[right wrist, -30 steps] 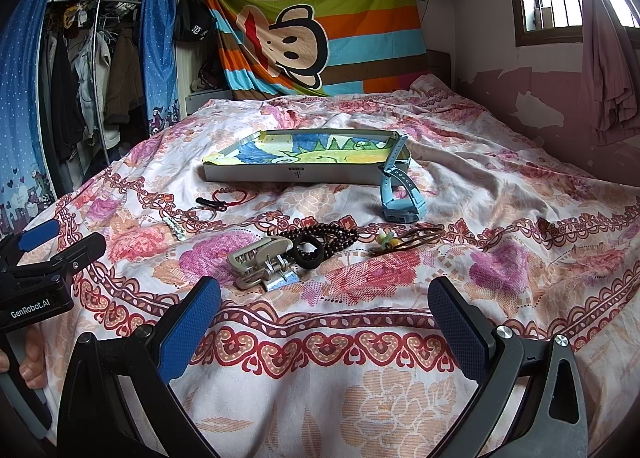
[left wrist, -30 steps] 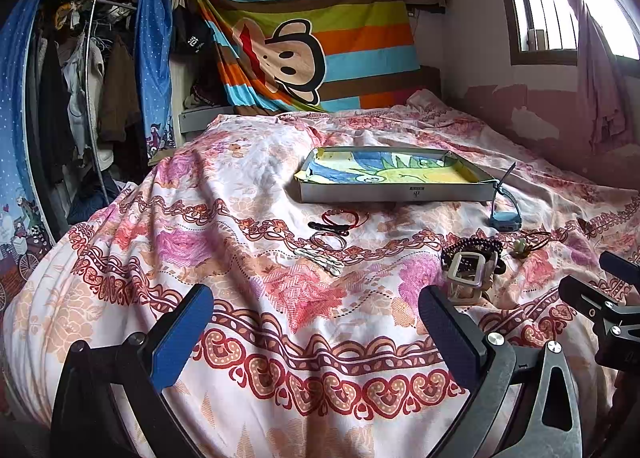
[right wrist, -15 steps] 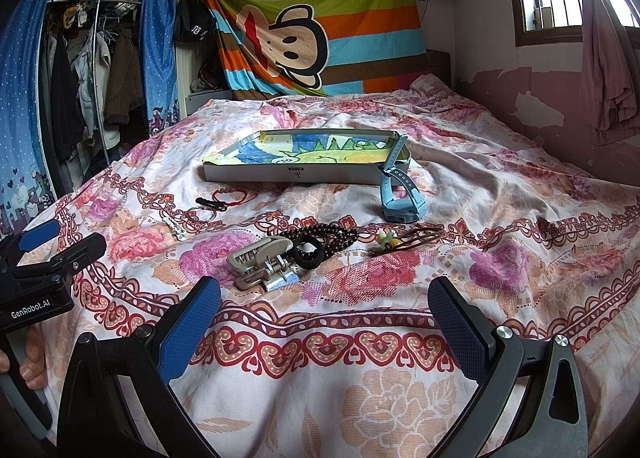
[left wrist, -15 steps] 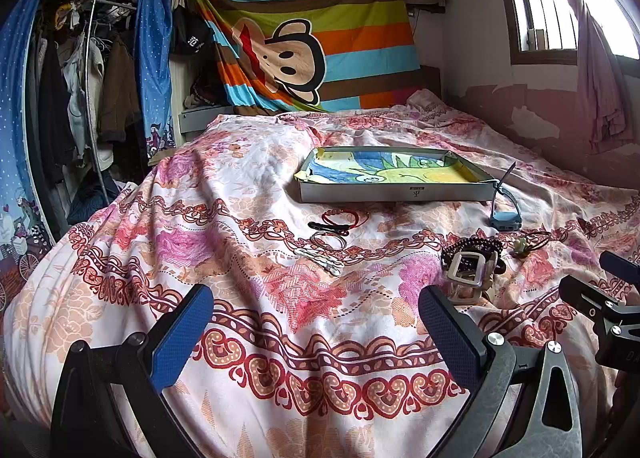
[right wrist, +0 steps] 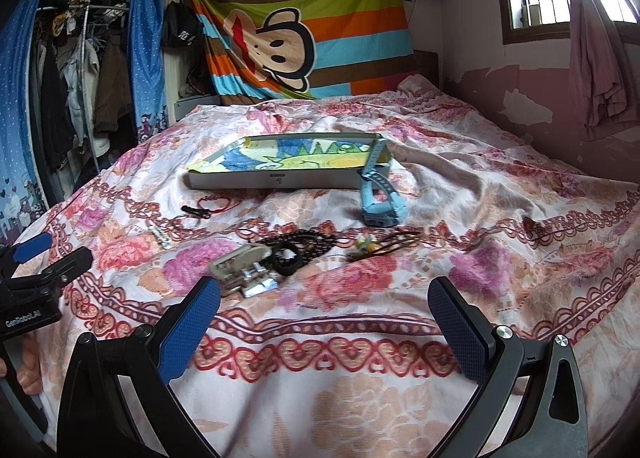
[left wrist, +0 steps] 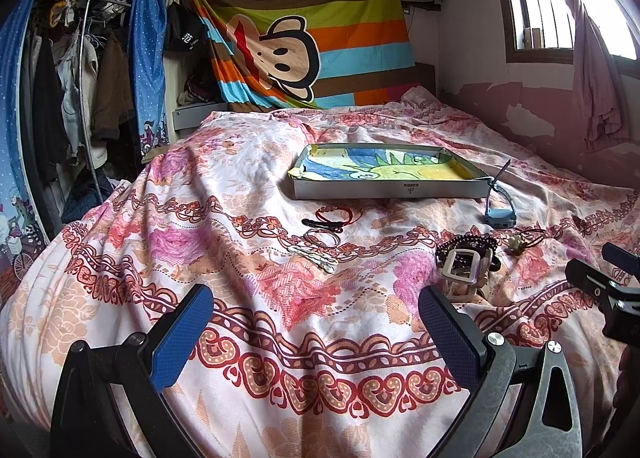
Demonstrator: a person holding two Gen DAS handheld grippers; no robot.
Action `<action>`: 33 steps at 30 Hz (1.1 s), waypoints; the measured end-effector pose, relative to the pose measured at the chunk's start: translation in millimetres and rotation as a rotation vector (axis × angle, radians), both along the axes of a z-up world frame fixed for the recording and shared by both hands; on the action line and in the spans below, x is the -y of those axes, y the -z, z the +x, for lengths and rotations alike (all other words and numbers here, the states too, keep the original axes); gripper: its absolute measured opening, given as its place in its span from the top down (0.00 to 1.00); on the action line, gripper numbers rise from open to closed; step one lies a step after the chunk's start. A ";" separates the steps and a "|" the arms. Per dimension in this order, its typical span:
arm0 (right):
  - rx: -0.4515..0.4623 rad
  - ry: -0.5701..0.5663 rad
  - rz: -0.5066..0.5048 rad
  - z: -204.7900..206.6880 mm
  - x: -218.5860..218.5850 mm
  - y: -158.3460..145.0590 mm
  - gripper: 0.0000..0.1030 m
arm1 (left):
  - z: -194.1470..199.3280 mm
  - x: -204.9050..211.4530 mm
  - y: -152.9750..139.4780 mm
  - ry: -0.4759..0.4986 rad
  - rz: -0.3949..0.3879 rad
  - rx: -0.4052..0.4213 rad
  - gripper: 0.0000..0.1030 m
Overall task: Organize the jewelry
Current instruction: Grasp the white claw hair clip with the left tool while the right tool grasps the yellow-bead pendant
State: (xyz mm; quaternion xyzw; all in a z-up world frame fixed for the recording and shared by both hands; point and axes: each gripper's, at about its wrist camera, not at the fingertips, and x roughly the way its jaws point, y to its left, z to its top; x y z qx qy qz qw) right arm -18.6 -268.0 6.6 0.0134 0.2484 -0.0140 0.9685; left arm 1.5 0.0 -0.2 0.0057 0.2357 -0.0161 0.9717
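Note:
Jewelry lies scattered on a floral bedspread in front of a shallow box point(left wrist: 390, 190) point(right wrist: 280, 180) lined with a colourful drawing. A blue watch point(left wrist: 499, 214) point(right wrist: 378, 204) leans on the box's right corner. A red cord bracelet point(left wrist: 334, 213) point(right wrist: 212, 204), thin rings point(left wrist: 320, 237) and a pale beaded strip point(left wrist: 314, 257) point(right wrist: 161, 238) lie left. A dark bead string point(left wrist: 468, 244) point(right wrist: 308, 244), a cream buckle clip point(left wrist: 462, 270) point(right wrist: 242, 270) and a brown cord pendant point(left wrist: 520, 240) point(right wrist: 378, 244) lie right. My left gripper point(left wrist: 312, 334) and right gripper point(right wrist: 324, 322) hover open above the near bedspread, both empty.
A striped cartoon blanket point(left wrist: 304, 46) hangs on the back wall. A clothes rack with a blue curtain point(left wrist: 80, 78) stands left of the bed. A window and pink curtain point(left wrist: 588, 38) are on the right. A person's fingers point(right wrist: 24, 370) hold the left gripper's handle.

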 end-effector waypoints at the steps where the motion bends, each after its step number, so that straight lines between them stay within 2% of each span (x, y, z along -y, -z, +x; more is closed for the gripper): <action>1: 0.001 0.010 0.005 0.7 7.4 -0.8 0.01 | 1.3 -0.5 -0.9 0.006 -0.003 0.000 0.00; 6: -0.013 0.048 0.025 7.3 27.8 -1.3 0.01 | 7.8 5.2 -2.9 0.095 -0.048 -0.034 0.00; 9: -0.037 0.053 0.019 15.3 37.3 -3.0 0.01 | 14.3 12.8 -2.6 0.158 -0.050 -0.057 0.00; 13: -0.076 0.027 0.030 33.1 52.1 -6.9 0.01 | 28.6 29.3 -0.3 0.265 -0.038 -0.105 0.00; 18: -0.142 -0.019 0.043 70.3 68.9 -2.3 0.01 | 54.2 57.0 10.1 0.386 -0.073 -0.189 0.00; 21: -0.175 -0.033 0.049 90.5 72.3 4.4 0.01 | 68.5 72.0 13.1 0.434 -0.071 -0.213 0.01; 26: -0.230 -0.043 0.087 117.6 73.0 20.6 0.04 | 94.9 93.1 23.5 0.469 -0.062 -0.286 0.14; 27: -0.239 -0.041 0.093 120.8 72.8 23.6 0.06 | 97.9 94.3 26.0 0.474 -0.065 -0.300 0.20; 29: -0.260 -0.039 0.110 126.6 71.4 29.9 0.20 | 104.2 96.3 34.0 0.479 -0.072 -0.342 0.27; 31: -0.275 -0.037 0.125 131.4 70.8 34.5 0.24 | 108.9 97.4 40.1 0.480 -0.081 -0.380 0.35; 33: -0.280 -0.035 0.141 134.7 71.3 37.6 0.27 | 111.9 97.2 43.0 0.482 -0.092 -0.397 0.37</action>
